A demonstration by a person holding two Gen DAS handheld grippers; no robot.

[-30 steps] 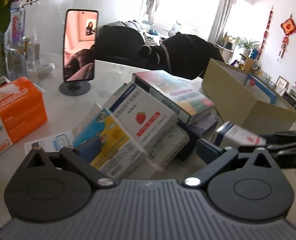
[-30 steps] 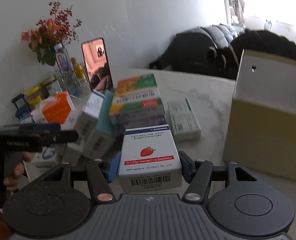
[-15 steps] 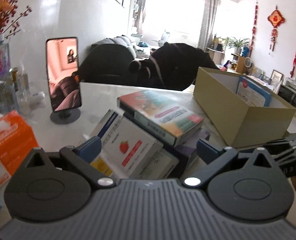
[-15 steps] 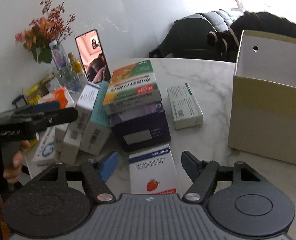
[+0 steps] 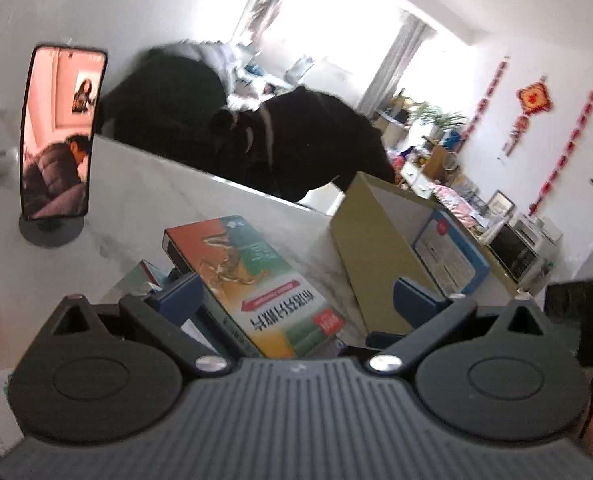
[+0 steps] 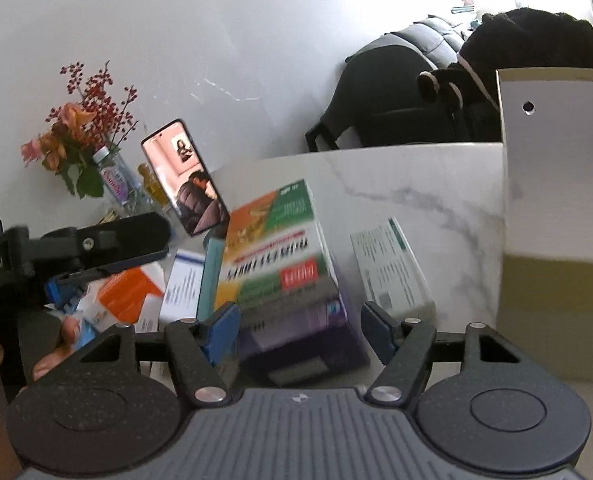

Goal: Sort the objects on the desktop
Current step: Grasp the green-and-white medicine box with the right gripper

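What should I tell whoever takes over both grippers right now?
Left gripper: open, empty, lined up on the orange-green box that tops the pile.
Right gripper: open, empty, facing the same pile from the other side, purple box between its fingers.
Cardboard box stands to the right of the pile; one blue-edged packet shows inside.
White-green box lies alone on the marble table between pile and cardboard box.
Orange carton and smaller boxes lie left of the pile.
Left to do: pile, white-green box and smaller boxes all unsorted.
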